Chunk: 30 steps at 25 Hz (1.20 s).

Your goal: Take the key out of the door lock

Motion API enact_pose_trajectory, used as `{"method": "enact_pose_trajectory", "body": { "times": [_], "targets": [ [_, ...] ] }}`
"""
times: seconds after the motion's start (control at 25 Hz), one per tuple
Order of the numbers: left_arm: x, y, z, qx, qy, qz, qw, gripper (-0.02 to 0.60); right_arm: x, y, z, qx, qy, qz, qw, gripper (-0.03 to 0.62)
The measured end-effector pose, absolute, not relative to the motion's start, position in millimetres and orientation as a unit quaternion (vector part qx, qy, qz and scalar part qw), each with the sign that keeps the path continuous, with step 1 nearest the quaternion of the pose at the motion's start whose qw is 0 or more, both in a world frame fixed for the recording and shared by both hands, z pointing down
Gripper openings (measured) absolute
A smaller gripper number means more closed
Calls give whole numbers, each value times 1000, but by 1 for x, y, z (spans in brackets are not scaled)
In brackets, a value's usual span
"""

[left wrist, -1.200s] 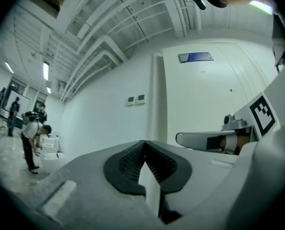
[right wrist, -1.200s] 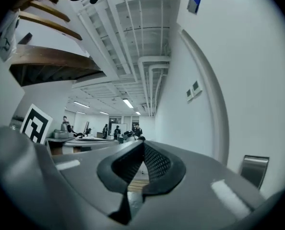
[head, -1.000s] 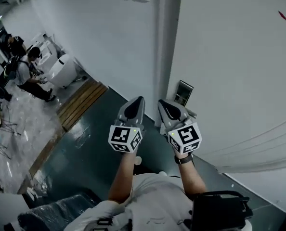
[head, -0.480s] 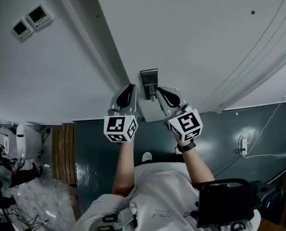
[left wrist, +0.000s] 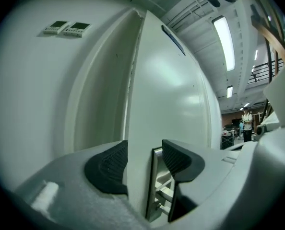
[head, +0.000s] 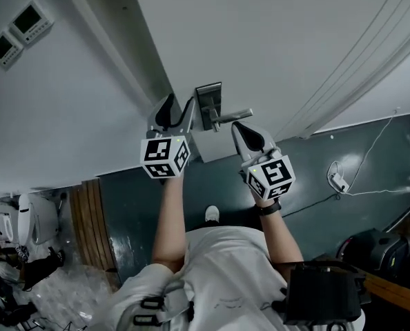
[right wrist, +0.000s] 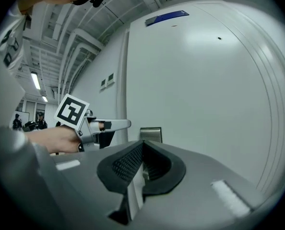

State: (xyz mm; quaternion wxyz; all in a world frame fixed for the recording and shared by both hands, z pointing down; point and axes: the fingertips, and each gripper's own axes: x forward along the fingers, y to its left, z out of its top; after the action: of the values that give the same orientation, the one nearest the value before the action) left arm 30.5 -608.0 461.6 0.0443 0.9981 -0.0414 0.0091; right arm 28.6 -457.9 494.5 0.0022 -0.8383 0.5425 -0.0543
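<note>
A metal lock plate with a lever handle sits near the edge of the white door. I cannot make out the key clearly in any view. My left gripper is raised to the door's edge just left of the plate, its jaws opening. In the left gripper view the door edge and the lock plate stand in the gap of the left gripper, and the pads touch nothing. My right gripper hangs shut and empty just below the handle. The right gripper points at the lock plate.
The door frame and a white wall with two small control panels lie left of the door. On the dark floor are a wooden strip and a cable with a plug. A black bag hangs at my right hip.
The head view has swung onto the door. Both grippers have risen to the lock plate, and the left gripper's jaws have spread apart. The right gripper stays shut.
</note>
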Motion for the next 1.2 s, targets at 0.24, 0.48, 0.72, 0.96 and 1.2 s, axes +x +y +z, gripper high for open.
{"method": "enact_pose_trajectory", "body": {
  "times": [0.24,0.48,0.72,0.96,1.2],
  "targets": [
    [58,-622,473,998,-42,17,33,267,39,-436,547,-849,510,-121,59,5],
    [54,-615,464,999,-43,-3,0,252,37,-428,599,-813,504,-221,188,5],
    [49,-609,454,999,-39,-18,-4,244,33,-453,642,-738,505,-305,326,265],
    [63,-618,470,999,-41,-17,6,245,64,-498,672,-648,476,-318,502,225],
    [64,-619,470,999,-43,-21,12,248,76,-519,693,-629,430,-334,555,112]
  ]
}}
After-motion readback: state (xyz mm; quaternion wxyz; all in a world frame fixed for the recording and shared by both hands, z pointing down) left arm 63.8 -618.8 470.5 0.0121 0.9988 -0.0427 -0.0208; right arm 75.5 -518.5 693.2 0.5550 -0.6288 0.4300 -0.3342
